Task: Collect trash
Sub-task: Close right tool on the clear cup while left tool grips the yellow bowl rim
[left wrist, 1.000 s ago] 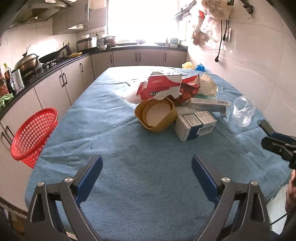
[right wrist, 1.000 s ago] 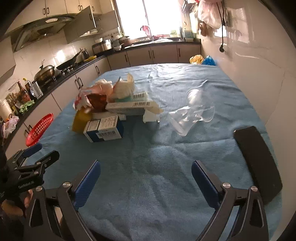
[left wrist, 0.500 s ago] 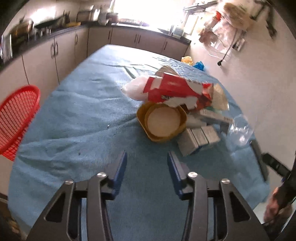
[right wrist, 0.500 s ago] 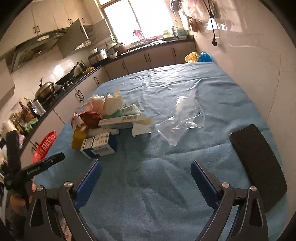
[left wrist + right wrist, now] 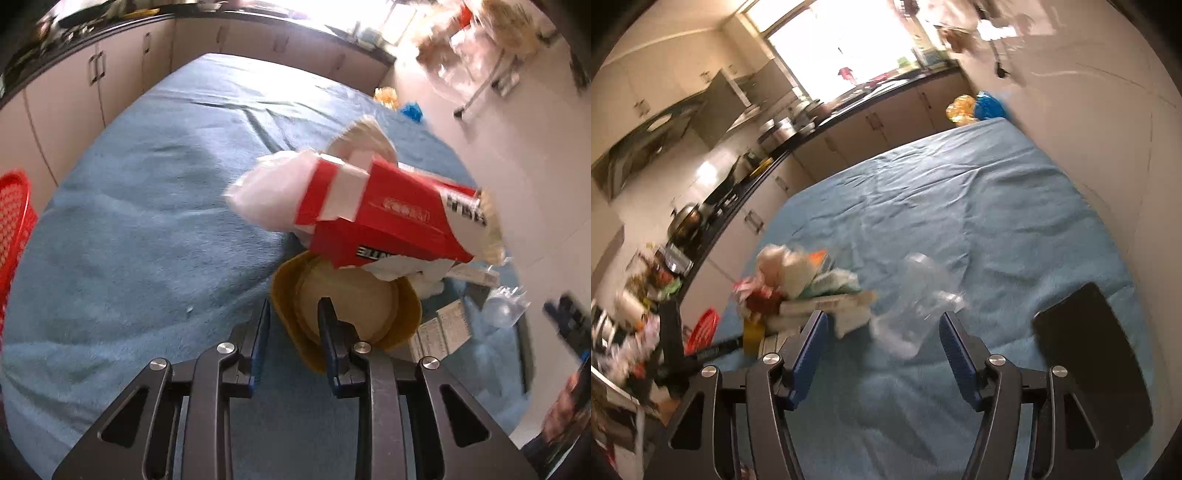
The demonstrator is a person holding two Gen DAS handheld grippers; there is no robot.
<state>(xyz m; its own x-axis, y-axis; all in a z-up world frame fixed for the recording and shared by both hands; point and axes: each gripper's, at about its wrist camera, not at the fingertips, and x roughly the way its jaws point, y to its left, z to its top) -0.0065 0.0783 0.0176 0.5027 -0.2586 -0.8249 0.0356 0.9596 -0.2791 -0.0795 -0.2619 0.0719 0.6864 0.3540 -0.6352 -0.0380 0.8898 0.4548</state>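
Observation:
A pile of trash lies on the blue-covered table (image 5: 129, 229). In the left wrist view a yellow paper bowl (image 5: 369, 306) sits under a torn red carton (image 5: 391, 218) and a white plastic bag (image 5: 273, 192). My left gripper (image 5: 293, 314) is narrowed, its fingers astride the bowl's near rim; whether they pinch it is unclear. In the right wrist view a crumpled clear plastic cup (image 5: 916, 299) lies just beyond my open right gripper (image 5: 882, 328), with the trash pile (image 5: 798, 284) to its left.
A red basket (image 5: 14, 221) hangs off the table's left edge; it also shows in the right wrist view (image 5: 701, 328). Small boxes (image 5: 443, 328) lie right of the bowl. A black pad (image 5: 1089, 365) lies at the table's right. Kitchen cabinets (image 5: 110, 74) run along the left.
My left gripper has moved forward to the yellow bowl and narrowed around its rim. My right gripper has moved toward the clear cup and narrowed somewhat.

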